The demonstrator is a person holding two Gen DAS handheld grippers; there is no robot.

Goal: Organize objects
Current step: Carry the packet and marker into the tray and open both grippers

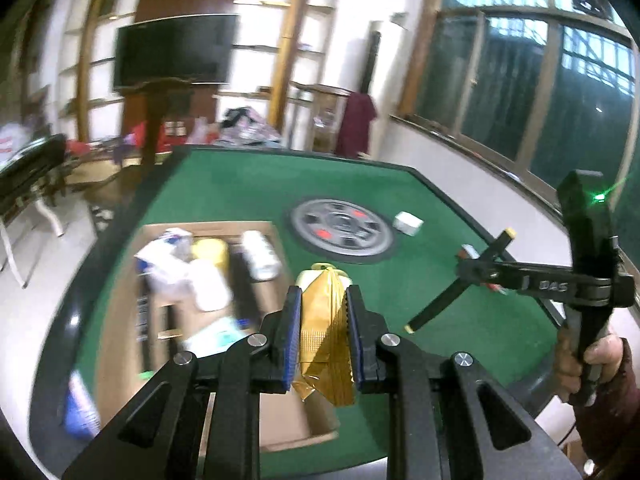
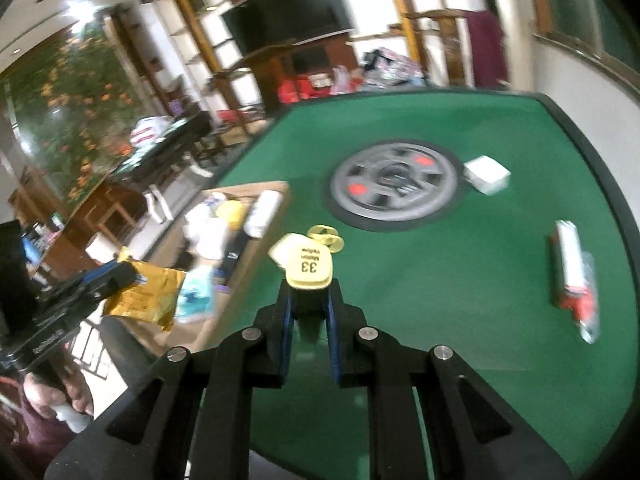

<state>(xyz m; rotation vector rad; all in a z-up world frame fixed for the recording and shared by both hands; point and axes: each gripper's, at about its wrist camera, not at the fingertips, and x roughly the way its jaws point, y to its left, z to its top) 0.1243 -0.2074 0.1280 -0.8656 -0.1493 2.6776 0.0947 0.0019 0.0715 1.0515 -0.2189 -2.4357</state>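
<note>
My left gripper [image 1: 322, 300] is shut on a gold foil packet [image 1: 324, 332], which hangs over the right edge of an open cardboard box [image 1: 208, 226]. The right wrist view shows that gripper [image 2: 108, 280] and its packet [image 2: 144, 296] at the left, above the box [image 2: 256, 188]. My right gripper [image 2: 310, 292] is shut on a black double-ended marker [image 2: 310, 268] whose pale yellow cap reads "33 Melon Yellow". From the left wrist view, a hand holds the right gripper [image 1: 470, 270] over the table's right side, with the marker [image 1: 460, 280] crosswise in it.
The box holds several packets and bottles. On the green felt table [image 2: 440, 320] are a round grey centre disc [image 2: 394, 184], a small white box [image 2: 486, 174] and a red-and-white wrapped pack [image 2: 572, 276]. A small yellow object [image 2: 326, 236] lies beyond the marker tip.
</note>
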